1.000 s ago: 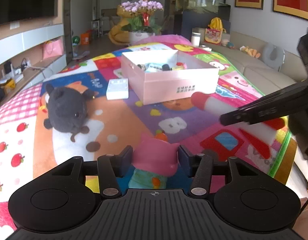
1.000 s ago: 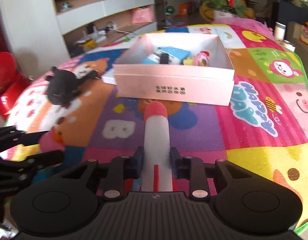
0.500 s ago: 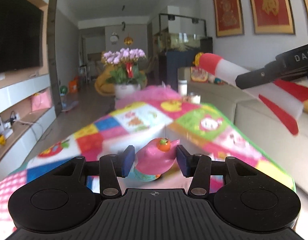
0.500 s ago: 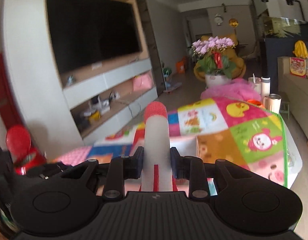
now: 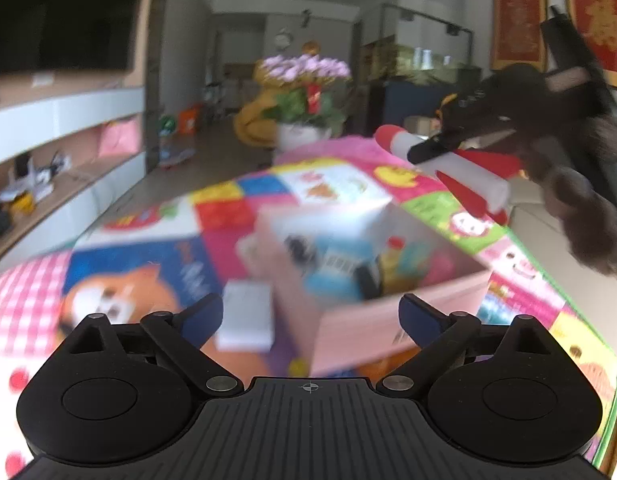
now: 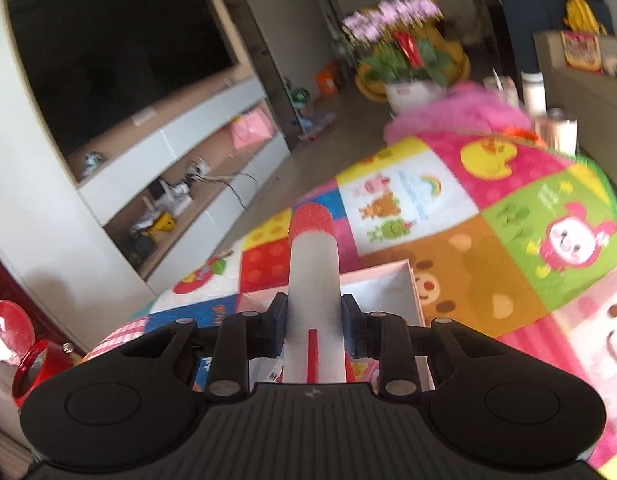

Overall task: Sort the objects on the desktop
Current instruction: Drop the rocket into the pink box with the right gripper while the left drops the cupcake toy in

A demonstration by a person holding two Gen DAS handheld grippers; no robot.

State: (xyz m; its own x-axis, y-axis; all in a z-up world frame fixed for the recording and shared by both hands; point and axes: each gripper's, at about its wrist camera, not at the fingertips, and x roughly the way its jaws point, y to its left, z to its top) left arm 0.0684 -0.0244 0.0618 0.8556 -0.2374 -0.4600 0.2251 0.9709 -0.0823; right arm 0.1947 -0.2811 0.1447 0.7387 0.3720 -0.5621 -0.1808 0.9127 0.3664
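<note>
Our right gripper [image 6: 313, 330] clamps the toy rocket [image 6: 314, 280], long axis pointing forward, above the pink box [image 6: 412, 284], probably just inside its far rim. Left gripper [image 5: 310, 316] gapes wide, empty, facing the box.

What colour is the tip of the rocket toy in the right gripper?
Red, above a white body; the rocket toy shows clearest in the right wrist view.

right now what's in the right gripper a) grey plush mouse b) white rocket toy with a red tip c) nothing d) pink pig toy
b: the right gripper is closed on the white rocket toy, whose red tip points ahead over the pink box.
</note>
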